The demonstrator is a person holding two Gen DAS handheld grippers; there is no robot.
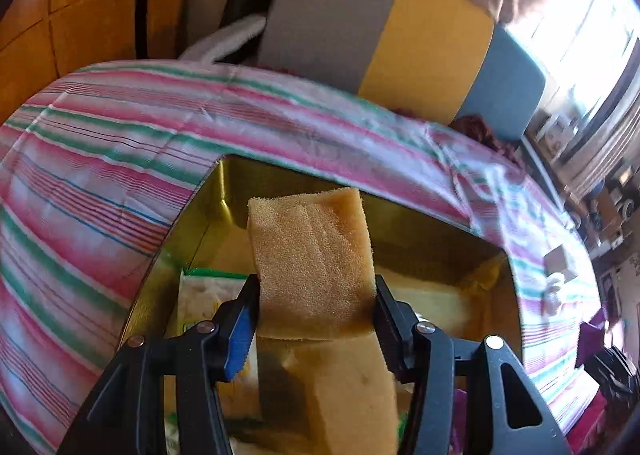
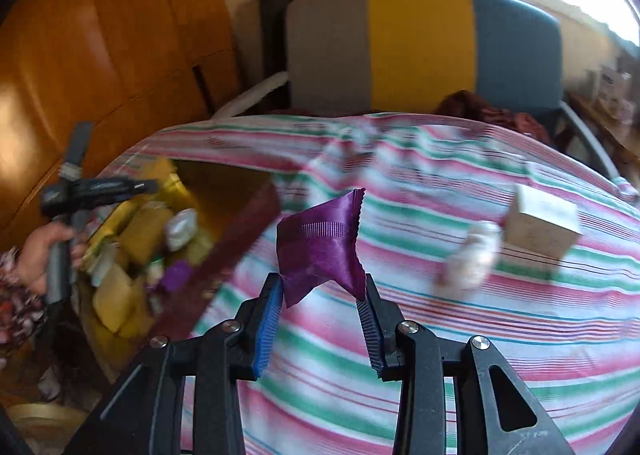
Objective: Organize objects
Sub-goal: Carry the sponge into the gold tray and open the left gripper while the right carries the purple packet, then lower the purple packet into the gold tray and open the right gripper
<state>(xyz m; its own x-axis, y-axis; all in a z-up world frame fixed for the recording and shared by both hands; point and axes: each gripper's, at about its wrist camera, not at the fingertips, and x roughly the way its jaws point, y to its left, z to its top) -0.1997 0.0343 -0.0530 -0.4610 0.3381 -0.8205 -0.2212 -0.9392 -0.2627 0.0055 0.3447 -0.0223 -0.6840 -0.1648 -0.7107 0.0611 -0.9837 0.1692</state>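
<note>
Two grippers, both loaded — left gripper jaws clamped on tan sponge above gold tin; right gripper jaws pinch purple sachet over striped cloth.

Box contents: partly hidden in the left wrist view behind the sponge and gripper arms.
Small white object: at 3 o'clock of the purple sachet, smeared by motion blur; kind unclear.
Shelf clutter: at 3 o'clock, too small to identify.
Left gripper: blurred, jaws unreadable here.
</note>
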